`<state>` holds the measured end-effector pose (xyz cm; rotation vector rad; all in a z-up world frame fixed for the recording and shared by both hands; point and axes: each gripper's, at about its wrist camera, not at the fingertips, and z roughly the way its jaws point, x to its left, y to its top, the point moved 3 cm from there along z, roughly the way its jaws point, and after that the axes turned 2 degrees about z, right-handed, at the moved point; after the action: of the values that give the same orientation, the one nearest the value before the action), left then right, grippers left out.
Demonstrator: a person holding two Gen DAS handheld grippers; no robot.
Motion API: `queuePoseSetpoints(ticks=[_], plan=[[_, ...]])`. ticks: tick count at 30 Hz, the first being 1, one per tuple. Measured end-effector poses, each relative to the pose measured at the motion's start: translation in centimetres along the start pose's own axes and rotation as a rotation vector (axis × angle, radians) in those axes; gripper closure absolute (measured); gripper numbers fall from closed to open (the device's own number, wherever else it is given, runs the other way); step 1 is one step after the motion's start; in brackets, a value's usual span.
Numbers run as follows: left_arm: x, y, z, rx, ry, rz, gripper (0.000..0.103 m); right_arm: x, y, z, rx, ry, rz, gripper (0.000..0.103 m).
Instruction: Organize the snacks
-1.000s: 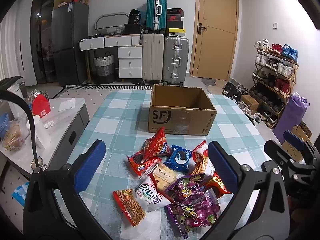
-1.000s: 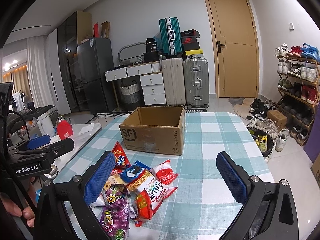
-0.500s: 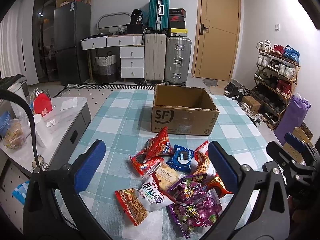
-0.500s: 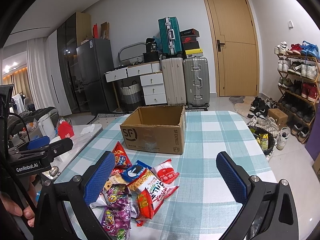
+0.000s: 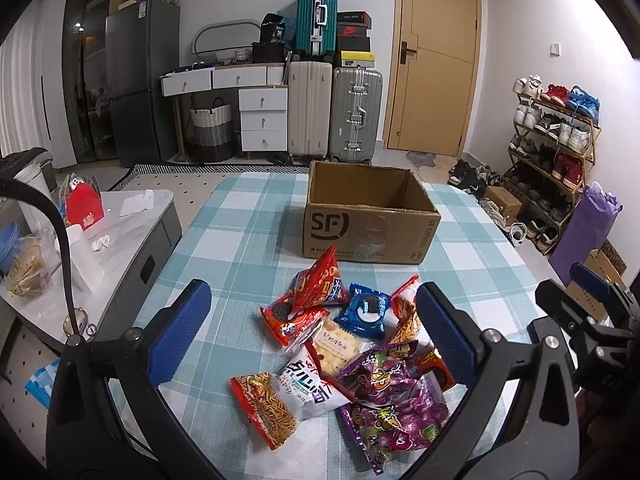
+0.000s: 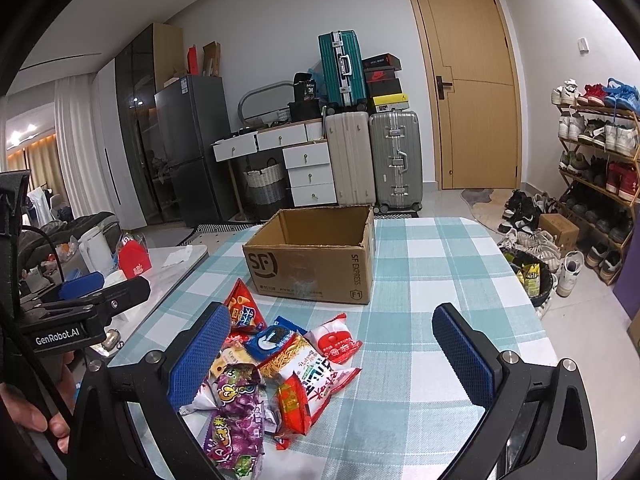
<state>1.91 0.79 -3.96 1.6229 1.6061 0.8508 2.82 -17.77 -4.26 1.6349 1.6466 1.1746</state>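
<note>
Both grippers hover above the near end of the table with jaws spread wide and nothing between the blue pads: the left gripper (image 5: 312,332) and the right gripper (image 6: 332,354) are released.

Table (image 5: 248,240): covered with a blue-and-white checked cloth; it extends forward from both grippers.

Cardboard box (image 5: 370,216): stands ahead of the grippers, beyond the snacks, open at the top, interior bare as far as visible, "SF" printed on the near wall.

Snack pile (image 5: 344,352): lies on the cloth directly below and between the left gripper's fingers; in the right wrist view it sits toward that gripper's left finger (image 6: 200,356). The packets overlap and touch one another.

- Purple candy bag (image 5: 396,404): nearest to the left gripper, on its right side.
- White-and-red noodle packet (image 5: 308,392): beside the purple bag, to its left.
- Orange-red noodle packet (image 5: 264,408): at the left edge of the pile.
- Red chip bag (image 5: 322,284): farthest forward, standing up toward the box.
- Blue cookie packet (image 5: 366,312): just right of the red chip bag.
</note>
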Motion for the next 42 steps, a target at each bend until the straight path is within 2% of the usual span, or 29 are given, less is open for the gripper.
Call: queuePoseSetpoints(ticks=[10, 15, 21, 27, 36, 38, 41, 42], plan=[[0.9, -0.8, 0.8, 0.019, -0.02, 0.006, 0.001, -0.2, -0.4, 0.5, 0.01, 0.002, 0.004, 0.0], [2.2, -2.0, 1.7, 0.048, -0.082, -0.015, 0.001, -0.4, -0.7, 0.7, 0.018, 0.005, 0.008, 0.0], [3.5, -4.2, 4.7, 0.158, -0.093, -0.022, 0.001, -0.8, -1.3, 1.5, 0.045, 0.018, 0.024, 0.0], [3.8, -6.8, 6.9, 0.217, -0.065, 0.026, 0.001, -0.5, -1.9, 2.6, 0.071, 0.031, 0.012, 0.0], [4.9, -9.7, 10.5, 0.298, -0.093, -0.001, 0.001, -1.1, -2.7, 3.9, 0.103, 0.038, 0.035, 0.0], [5.3, -10.3, 11.6, 0.326, -0.109, -0.025, 0.002, -1.1, -2.8, 4.1, 0.108, 0.041, 0.036, 0.0], [5.8, -10.9, 12.9, 0.344, -0.191, -0.077, 0.01, -1.1, -3.0, 4.4, 0.118, 0.05, 0.042, 0.0], [5.9, -11.0, 13.2, 0.345, -0.196, -0.073, 0.012, -1.1, -3.1, 4.4, 0.119, 0.053, 0.043, 0.0]])
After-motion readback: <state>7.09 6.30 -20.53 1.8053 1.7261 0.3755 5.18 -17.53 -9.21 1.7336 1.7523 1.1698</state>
